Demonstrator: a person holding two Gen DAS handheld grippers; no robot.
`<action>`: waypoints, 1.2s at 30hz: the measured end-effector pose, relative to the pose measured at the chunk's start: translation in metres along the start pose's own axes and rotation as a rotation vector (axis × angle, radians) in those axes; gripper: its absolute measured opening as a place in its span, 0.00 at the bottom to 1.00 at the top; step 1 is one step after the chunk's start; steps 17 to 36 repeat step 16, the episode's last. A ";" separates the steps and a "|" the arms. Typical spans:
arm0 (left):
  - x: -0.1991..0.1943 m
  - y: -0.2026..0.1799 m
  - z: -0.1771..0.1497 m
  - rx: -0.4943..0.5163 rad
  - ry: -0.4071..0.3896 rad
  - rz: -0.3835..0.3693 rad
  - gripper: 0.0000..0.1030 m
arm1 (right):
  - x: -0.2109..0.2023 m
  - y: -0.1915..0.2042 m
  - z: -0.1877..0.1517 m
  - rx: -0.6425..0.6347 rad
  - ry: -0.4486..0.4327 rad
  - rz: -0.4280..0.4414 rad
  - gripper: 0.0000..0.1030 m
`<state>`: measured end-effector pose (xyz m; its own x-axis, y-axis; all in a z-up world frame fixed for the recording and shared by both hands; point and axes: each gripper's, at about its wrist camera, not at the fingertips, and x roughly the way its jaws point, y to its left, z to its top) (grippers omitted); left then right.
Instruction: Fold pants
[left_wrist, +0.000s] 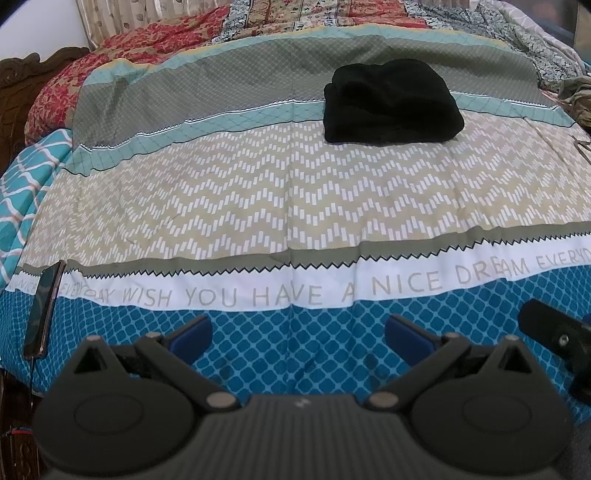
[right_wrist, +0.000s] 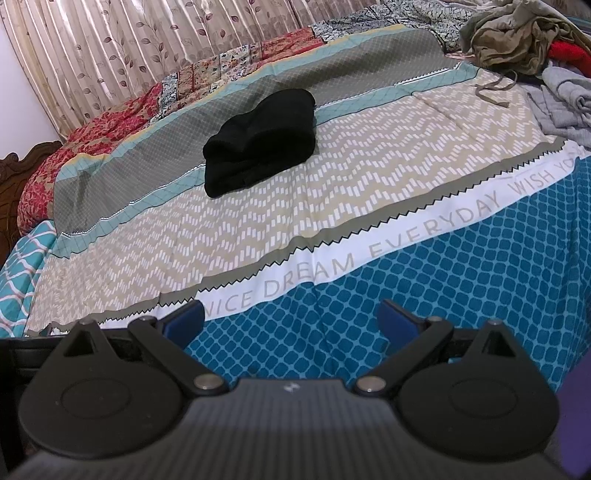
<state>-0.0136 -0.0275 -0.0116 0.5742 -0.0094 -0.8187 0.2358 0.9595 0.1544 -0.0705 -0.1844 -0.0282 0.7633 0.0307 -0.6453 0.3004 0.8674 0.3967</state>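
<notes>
Black pants (left_wrist: 391, 103) lie folded into a compact bundle on the patterned bedspread (left_wrist: 258, 192), far from both grippers; they also show in the right wrist view (right_wrist: 260, 142). My left gripper (left_wrist: 297, 338) is open and empty, with blue pads, held over the blue front band of the bedspread. My right gripper (right_wrist: 291, 323) is open and empty over the same blue band (right_wrist: 443, 295). Part of the right gripper shows at the right edge of the left wrist view (left_wrist: 554, 336).
A heap of unfolded clothes (right_wrist: 524, 40), olive, red and grey, lies at the bed's back right. A dark phone (left_wrist: 44, 306) lies at the bed's left front edge. A curtain (right_wrist: 129, 55) and a wooden headboard (left_wrist: 22, 77) bound the far left side.
</notes>
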 end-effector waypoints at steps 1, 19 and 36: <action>0.000 0.000 0.000 0.000 0.001 0.000 1.00 | 0.000 0.000 0.000 0.000 0.000 0.000 0.98; -0.007 0.000 0.001 0.016 -0.036 -0.028 1.00 | 0.000 0.001 -0.002 -0.016 -0.019 -0.001 0.98; -0.007 0.000 0.001 0.016 -0.036 -0.028 1.00 | 0.000 0.001 -0.002 -0.016 -0.019 -0.001 0.98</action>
